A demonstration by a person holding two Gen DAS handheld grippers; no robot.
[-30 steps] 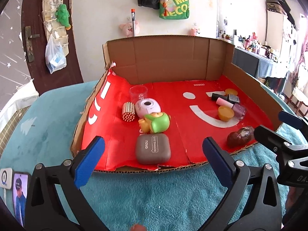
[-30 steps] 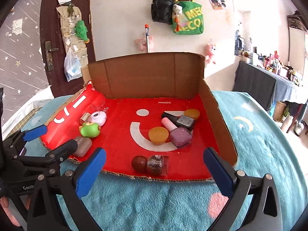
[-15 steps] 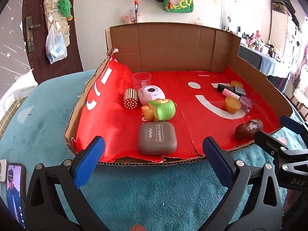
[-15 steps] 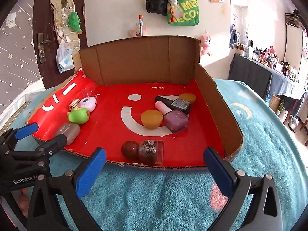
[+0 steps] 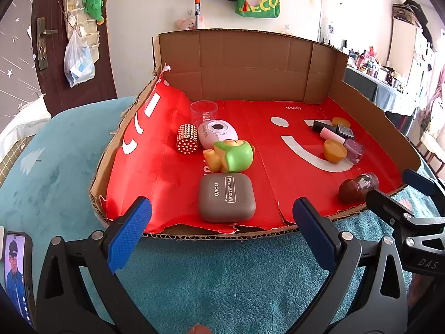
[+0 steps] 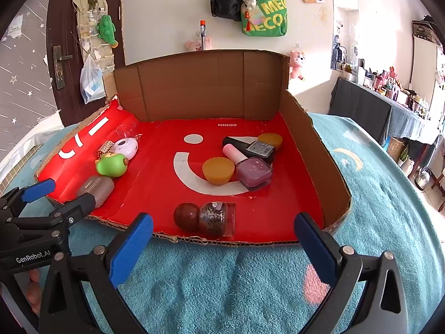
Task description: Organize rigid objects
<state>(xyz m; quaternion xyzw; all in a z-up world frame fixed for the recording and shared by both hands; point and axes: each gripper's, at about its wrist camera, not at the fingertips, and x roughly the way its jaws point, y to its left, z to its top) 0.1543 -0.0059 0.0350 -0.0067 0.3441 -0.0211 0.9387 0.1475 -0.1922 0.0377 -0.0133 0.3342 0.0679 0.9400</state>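
A cardboard tray (image 5: pixel 250 64) with a red floor (image 6: pixel 155 183) lies on the teal cloth. On its left lie a grey eye-shadow case (image 5: pixel 226 197), a green duck toy (image 5: pixel 233 158), a white round gadget (image 5: pixel 217 133), a studded cylinder (image 5: pixel 187 140) and a clear cup (image 5: pixel 204 111). On its right lie nail polish bottles (image 6: pixel 251 167), orange caps (image 6: pixel 218 170) and a dark round-capped bottle (image 6: pixel 205 218). My left gripper (image 5: pixel 221 231) is open just before the case. My right gripper (image 6: pixel 222 240) is open before the dark bottle.
The tray has tall walls at the back and right (image 6: pixel 314 150). A phone (image 5: pixel 15 272) lies at the near left. The teal cloth (image 6: pixel 389 194) stretches around the tray. A door (image 5: pixel 47 41) and hung bags (image 6: pixel 261 11) are on the far wall.
Both grippers have moved forward toward the tray's front edge; the objects look larger. Nothing in the tray has moved.
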